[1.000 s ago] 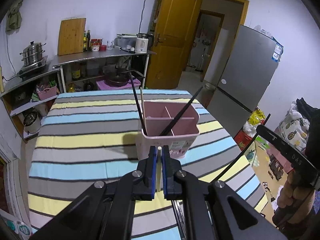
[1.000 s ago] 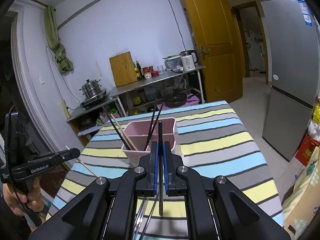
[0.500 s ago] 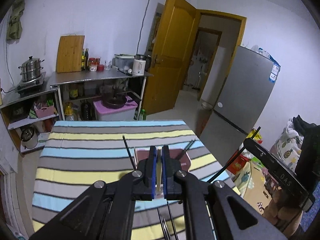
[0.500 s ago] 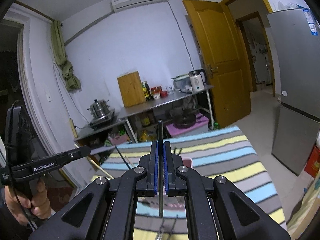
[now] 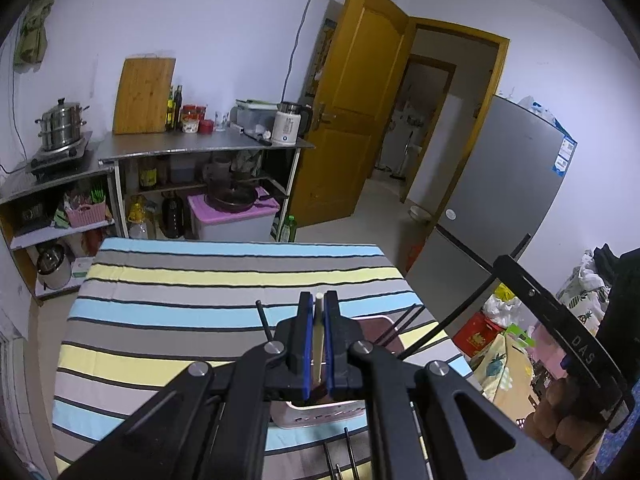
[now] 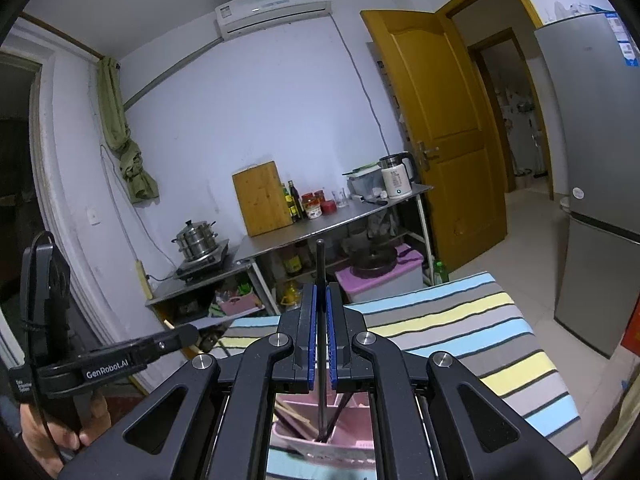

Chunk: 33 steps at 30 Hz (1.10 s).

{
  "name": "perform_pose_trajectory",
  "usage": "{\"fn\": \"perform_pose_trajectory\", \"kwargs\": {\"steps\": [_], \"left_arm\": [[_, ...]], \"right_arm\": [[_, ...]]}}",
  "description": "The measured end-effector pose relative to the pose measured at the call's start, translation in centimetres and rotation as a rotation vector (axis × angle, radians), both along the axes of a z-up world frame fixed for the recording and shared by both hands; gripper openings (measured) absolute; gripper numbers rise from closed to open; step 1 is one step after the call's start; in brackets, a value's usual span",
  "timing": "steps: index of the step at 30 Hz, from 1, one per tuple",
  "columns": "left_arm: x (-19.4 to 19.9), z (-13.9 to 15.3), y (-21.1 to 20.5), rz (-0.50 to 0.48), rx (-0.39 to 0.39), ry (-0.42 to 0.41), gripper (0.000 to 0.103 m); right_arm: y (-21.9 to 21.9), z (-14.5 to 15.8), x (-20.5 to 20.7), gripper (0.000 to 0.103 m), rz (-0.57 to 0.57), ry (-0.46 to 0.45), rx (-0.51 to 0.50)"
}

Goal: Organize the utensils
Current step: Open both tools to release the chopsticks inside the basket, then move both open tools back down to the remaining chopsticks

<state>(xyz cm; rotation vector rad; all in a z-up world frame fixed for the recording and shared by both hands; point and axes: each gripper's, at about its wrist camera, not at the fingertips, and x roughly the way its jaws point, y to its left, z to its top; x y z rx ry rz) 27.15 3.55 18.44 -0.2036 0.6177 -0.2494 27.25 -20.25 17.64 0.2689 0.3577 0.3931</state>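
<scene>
My left gripper is shut on a pale chopstick that runs down between its pads toward the pink utensil holder just below it. Black chopsticks stand in that holder. My right gripper is shut on a black chopstick held upright, its lower end inside the pink holder, where wooden chopsticks also lean. The right gripper shows in the left wrist view with its black chopstick; the left gripper shows in the right wrist view.
The holder stands on a table with a striped cloth. More chopsticks lie on the cloth near the front edge. Behind are a steel shelf unit, a wooden door and a grey fridge.
Both grippers have lifted and drawn in over the holder, which has dropped below the fingers in both views. Each chopstick now points down into it.
</scene>
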Motion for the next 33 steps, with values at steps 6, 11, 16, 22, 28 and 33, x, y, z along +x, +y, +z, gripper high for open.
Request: {"fn": "perform_pose_trajectory", "kwargs": {"steps": [6, 11, 16, 22, 28, 33], "left_arm": [[1.1, -2.1, -0.4, -0.009, -0.003, 0.042, 0.006], [1.5, -3.9, -0.9, -0.013, -0.002, 0.078, 0.006], [1.9, -5.5, -1.1, -0.013, 0.002, 0.111, 0.006], [2.0, -6.6, -1.6, -0.014, 0.045, 0.119, 0.006], [1.0, -5.9, -1.6, -0.001, 0.059, 0.08, 0.03], [-0.4, -4.9, -0.6, 0.023, 0.048, 0.043, 0.032]], "right_arm": [[0.9, -2.2, 1.2, 0.004, 0.013, 0.038, -0.014], [1.5, -4.2, 1.7, 0.004, 0.027, 0.076, -0.031], [1.8, -6.2, 2.4, 0.004, 0.039, 0.125, -0.045], [1.7, -7.5, 2.7, 0.005, 0.064, 0.164, -0.053], [1.2, -6.8, 2.2, 0.012, 0.066, 0.165, -0.065], [0.5, -5.9, 0.9, 0.012, 0.054, 0.147, -0.07]]}}
